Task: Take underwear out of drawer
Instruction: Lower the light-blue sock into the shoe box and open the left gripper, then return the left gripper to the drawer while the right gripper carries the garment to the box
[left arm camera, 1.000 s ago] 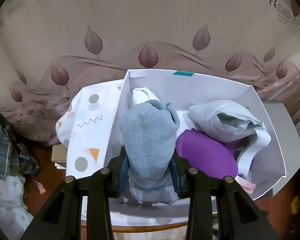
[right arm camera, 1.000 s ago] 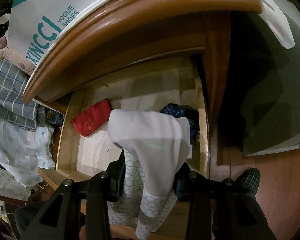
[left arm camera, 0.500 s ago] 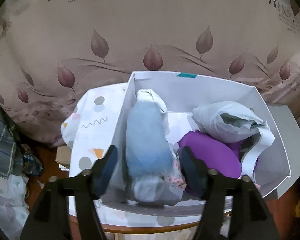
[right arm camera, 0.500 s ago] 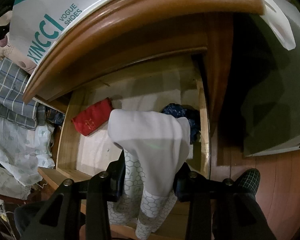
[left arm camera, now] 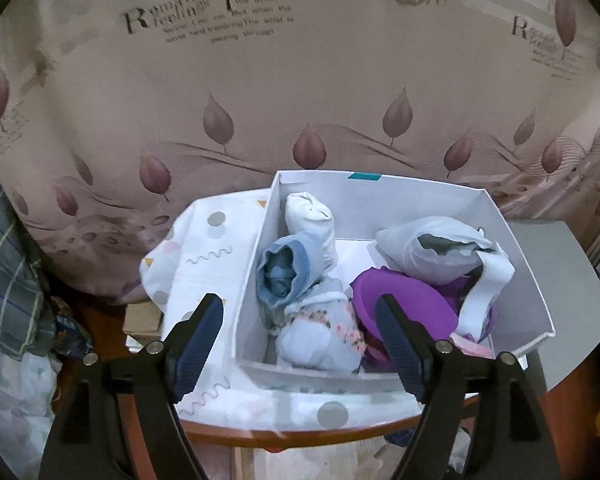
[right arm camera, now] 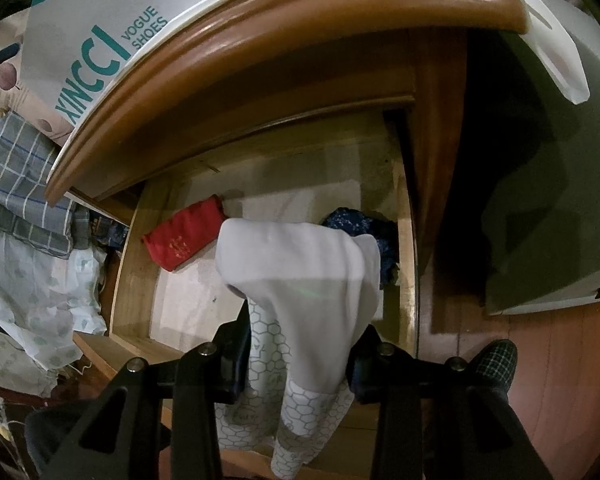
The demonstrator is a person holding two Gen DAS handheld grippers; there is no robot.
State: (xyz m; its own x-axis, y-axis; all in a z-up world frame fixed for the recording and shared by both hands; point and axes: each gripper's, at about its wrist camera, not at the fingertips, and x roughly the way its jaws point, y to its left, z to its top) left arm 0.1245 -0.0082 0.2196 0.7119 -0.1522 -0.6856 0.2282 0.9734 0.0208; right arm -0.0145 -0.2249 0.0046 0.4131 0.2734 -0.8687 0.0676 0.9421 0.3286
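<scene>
In the left wrist view a white shoe box (left arm camera: 536,280) holds rolled underwear: a light blue roll (left arm camera: 288,276), a white roll (left arm camera: 310,214), a floral pale piece (left arm camera: 320,336), a purple piece (left arm camera: 404,304) and a pale grey bundle (left arm camera: 432,250). My left gripper (left arm camera: 300,324) hangs just before the box, jaws still opening, nothing between them. In the right wrist view my right gripper (right arm camera: 296,356) is shut on white underwear with a honeycomb print (right arm camera: 300,292), held above the open wooden drawer (right arm camera: 128,264). A red pouch (right arm camera: 184,236) and dark blue cloth (right arm camera: 364,228) lie in the drawer.
The box sits on a dotted white cloth (left arm camera: 204,248) over a round wooden tabletop (right arm camera: 300,28). A leaf-print curtain (left arm camera: 300,80) hangs behind. Plaid and pale fabrics (right arm camera: 24,208) pile left of the drawer. A person's slippered foot (right arm camera: 496,364) stands on the wooden floor at right.
My left gripper let go of the light blue roll, which now lies in the box, and drew back and up with its jaws spread. The right gripper and its white underwear stayed still.
</scene>
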